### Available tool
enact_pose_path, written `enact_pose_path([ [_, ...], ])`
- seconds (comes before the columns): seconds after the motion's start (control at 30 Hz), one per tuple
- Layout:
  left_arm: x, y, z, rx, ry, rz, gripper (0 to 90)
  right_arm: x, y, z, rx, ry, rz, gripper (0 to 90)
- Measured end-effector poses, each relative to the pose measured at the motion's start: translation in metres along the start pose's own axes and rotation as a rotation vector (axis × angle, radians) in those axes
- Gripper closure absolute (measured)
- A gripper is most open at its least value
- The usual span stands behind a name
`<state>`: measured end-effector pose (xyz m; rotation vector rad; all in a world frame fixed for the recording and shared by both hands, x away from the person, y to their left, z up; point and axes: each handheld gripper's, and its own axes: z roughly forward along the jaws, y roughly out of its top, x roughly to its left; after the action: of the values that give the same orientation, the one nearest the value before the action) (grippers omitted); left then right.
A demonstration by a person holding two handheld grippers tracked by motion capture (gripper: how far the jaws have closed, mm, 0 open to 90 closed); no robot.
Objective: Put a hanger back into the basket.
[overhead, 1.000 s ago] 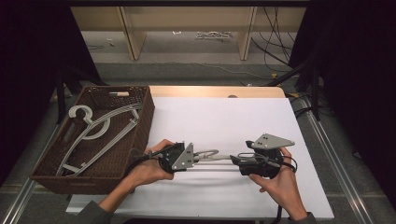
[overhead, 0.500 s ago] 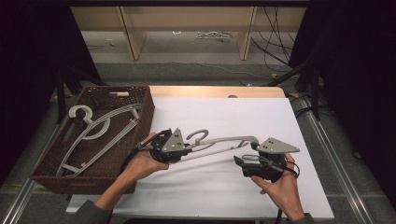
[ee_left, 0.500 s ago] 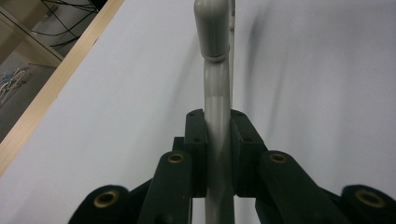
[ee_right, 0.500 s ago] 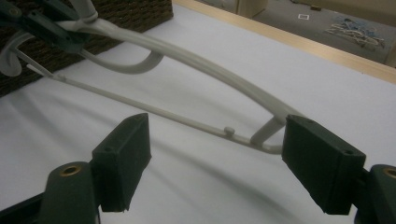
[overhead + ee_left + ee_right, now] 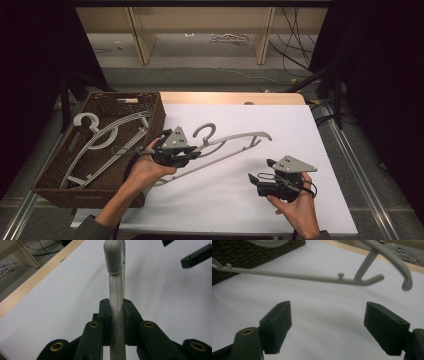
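Grey hanger [image 5: 227, 145] held above the white table [image 5: 320, 130], between the basket [image 5: 150, 107] at left and the right gripper [image 5: 270, 172] at near right. The long axis of the hanger runs from its low, near-left end beside the left hand [image 5: 145, 170] up to its far-right tip; the hook curls upward at mid-length and opens toward the left. The left gripper [image 5: 192, 152] is clamped on the hanger near the hook; in the left gripper view its pads [image 5: 105, 312] press on both sides of a grey bar that runs straight out from the jaws to a rounded end. The right gripper rests low over the table, well apart from the hanger; its jaws have just been opening and stand wide, with bare table between them in the right gripper view, where the bottom bar [image 5: 297, 277] of the hanger crosses beyond the pads [image 5: 275, 325]. A second hanger [image 5: 100, 137] lies in the basket, hook toward the far left.
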<state>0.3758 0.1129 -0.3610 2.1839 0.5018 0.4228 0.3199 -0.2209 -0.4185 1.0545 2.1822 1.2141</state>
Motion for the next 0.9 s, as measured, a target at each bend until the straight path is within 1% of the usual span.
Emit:
enact_pose_path([
  [0.03, 0.002, 0.002, -0.005, -0.016, -0.004, -0.02, 79.4, 0.001, -0.001, 0.0, -0.006, -0.001, -0.003, 23.0],
  [0.1, 0.004, 0.005, -0.011, -0.04, -0.009, -0.026, 79.4, 0.002, -0.002, 0.0, -0.008, -0.001, -0.001, 21.7],
  [0.13, 0.003, 0.007, -0.014, -0.065, -0.003, -0.044, 79.4, 0.003, -0.003, 0.0, -0.006, 0.003, -0.003, 21.7],
  [0.17, 0.005, 0.008, -0.017, -0.059, -0.005, -0.029, 79.4, 0.003, -0.004, -0.001, -0.005, 0.007, 0.0, 21.6],
  [0.2, 0.004, 0.01, -0.02, -0.074, -0.008, -0.042, 79.4, 0.003, -0.004, -0.001, -0.006, 0.003, 0.0, 21.6],
  [0.23, 0.004, 0.012, -0.024, -0.079, -0.007, -0.047, 79.4, 0.004, -0.005, -0.002, -0.003, 0.008, 0.007, 21.5],
  [0.27, 0.006, 0.015, -0.028, -0.087, -0.01, -0.043, 79.5, 0.004, -0.005, -0.002, -0.009, -0.001, 0.001, 21.3],
  [0.3, 0.006, 0.017, -0.031, -0.088, -0.009, -0.059, 79.5, 0.004, -0.006, -0.003, -0.006, 0.004, 0.003, 21.1],
  [0.33, 0.008, 0.019, -0.036, -0.092, -0.007, -0.056, 79.5, 0.004, -0.007, -0.003, -0.004, 0.003, 0.006, 21.2],
  [0.4, 0.01, 0.022, -0.042, -0.099, -0.006, -0.064, 79.5, 0.004, -0.008, -0.004, -0.006, 0.002, 0.007, 21.1],
  [0.43, 0.011, 0.024, -0.045, -0.101, -0.007, -0.057, 79.5, 0.005, -0.009, -0.005, 0.006, -0.001, 0.009, 21.1],
  [0.5, 0.015, 0.026, -0.051, -0.117, -0.005, -0.074, 79.5, 0.005, -0.01, -0.005, 0.002, 0.008, 0.005, 21.1],
  [0.57, 0.019, 0.027, -0.056, -0.118, -0.001, -0.082, 79.5, 0.005, -0.011, -0.005, -0.002, 0.002, 0.007, 21.1],
  [0.7, 0.032, 0.025, -0.069, -0.141, 0.031, -0.112, 79.5, 0.005, -0.013, -0.006, 0.0, 0.005, 0.013, 21.1],
  [0.73, 0.036, 0.024, -0.074, -0.14, 0.049, -0.119, 79.5, 0.005, -0.013, -0.006, -0.003, 0.003, 0.01, 21.1],
  [0.8, 0.042, 0.022, -0.079, -0.137, 0.063, -0.125, 79.5, 0.006, -0.013, -0.007, 0.002, 0.01, 0.013, 21.1],
  [0.9, 0.051, 0.019, -0.087, -0.138, 0.094, -0.135, 79.5, 0.006, -0.014, -0.007, 0.0, 0.009, 0.006, 21.1],
])
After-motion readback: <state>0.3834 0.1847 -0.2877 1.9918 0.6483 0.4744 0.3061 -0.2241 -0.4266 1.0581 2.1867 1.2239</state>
